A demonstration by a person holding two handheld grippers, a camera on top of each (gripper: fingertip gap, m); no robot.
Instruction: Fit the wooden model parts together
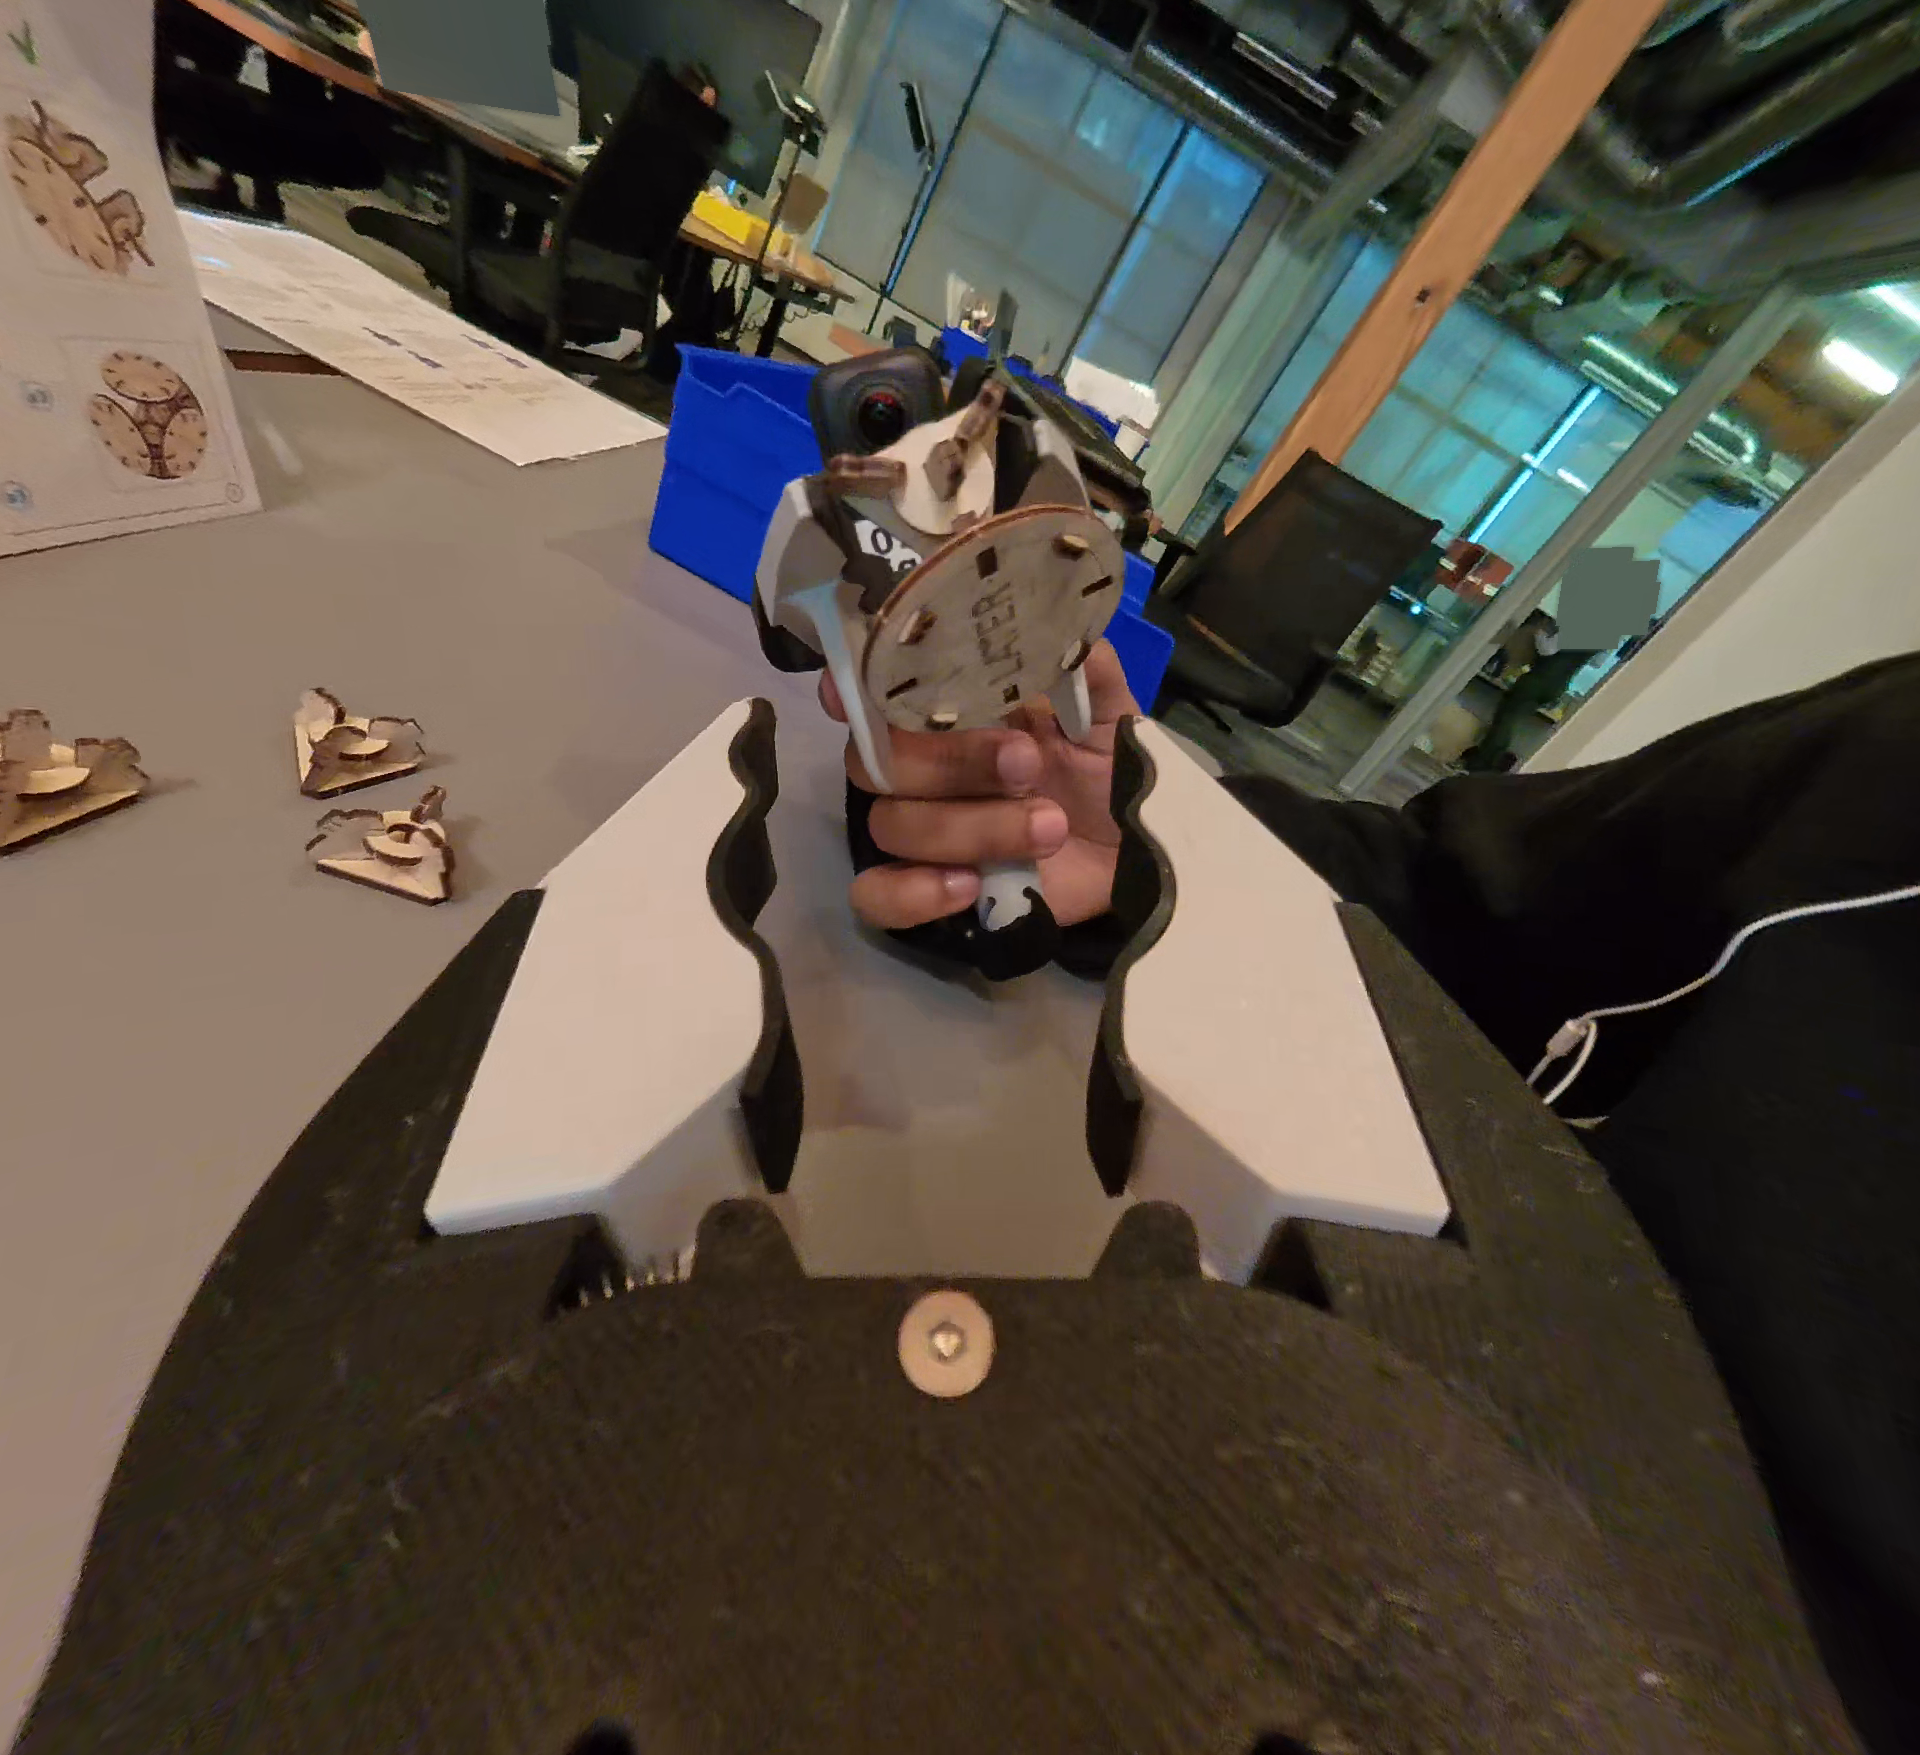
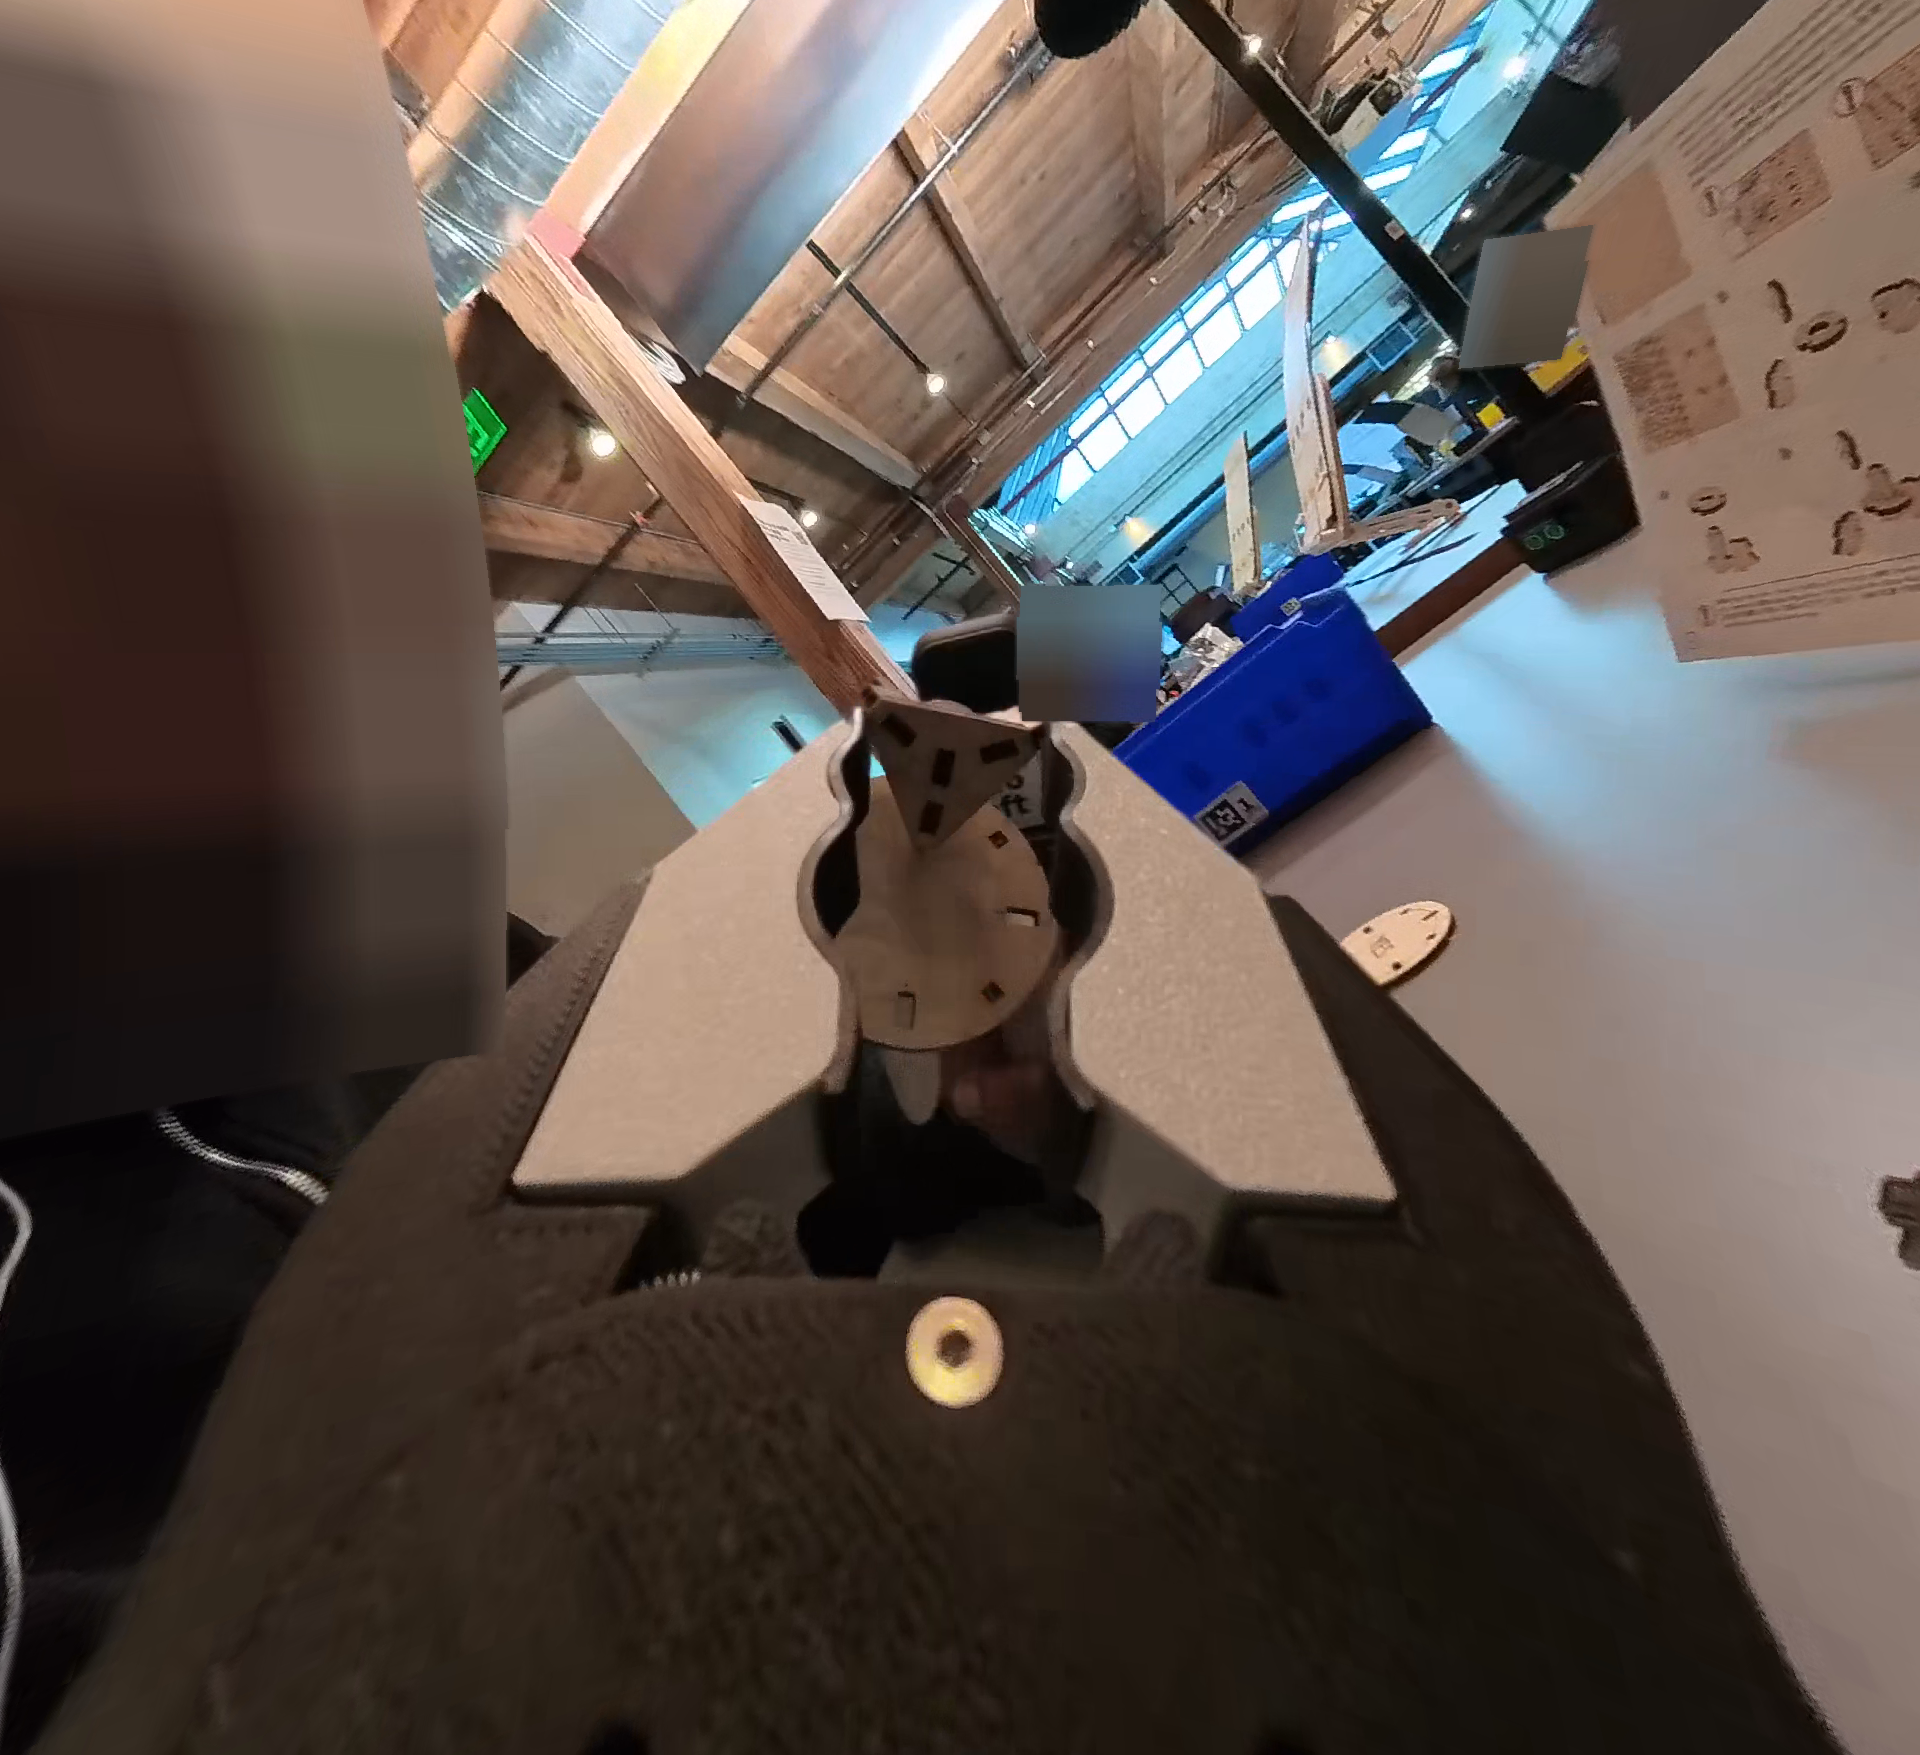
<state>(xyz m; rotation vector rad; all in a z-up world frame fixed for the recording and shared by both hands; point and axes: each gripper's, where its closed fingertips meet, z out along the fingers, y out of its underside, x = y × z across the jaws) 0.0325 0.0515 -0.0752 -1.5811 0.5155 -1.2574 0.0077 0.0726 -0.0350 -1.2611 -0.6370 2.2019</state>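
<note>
Gripping a pale plywood assembly, a round slotted disc [image 1: 992, 625] with a triangular piece [image 2: 940, 775], our right gripper [image 2: 951, 832] tilts it toward our left gripper [image 1: 940, 832], whose jaws stand wide and empty just near it. Three triangular plywood subassemblies [image 1: 358, 739] wait far left on the grey table [image 1: 468, 625].

Round slotted wooden disc assembly [image 1: 992, 619], tilted, clamped between the right gripper's [image 2: 951, 770] fingers.

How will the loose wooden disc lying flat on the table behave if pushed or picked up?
The wooden disc looks thin and slotted: probably light and stiff, perhaps brittle near the slots. It lies flat on the smooth grey table, so a push would likely slide it, not roll it. Its low edge offers little to pinch from above.
</note>
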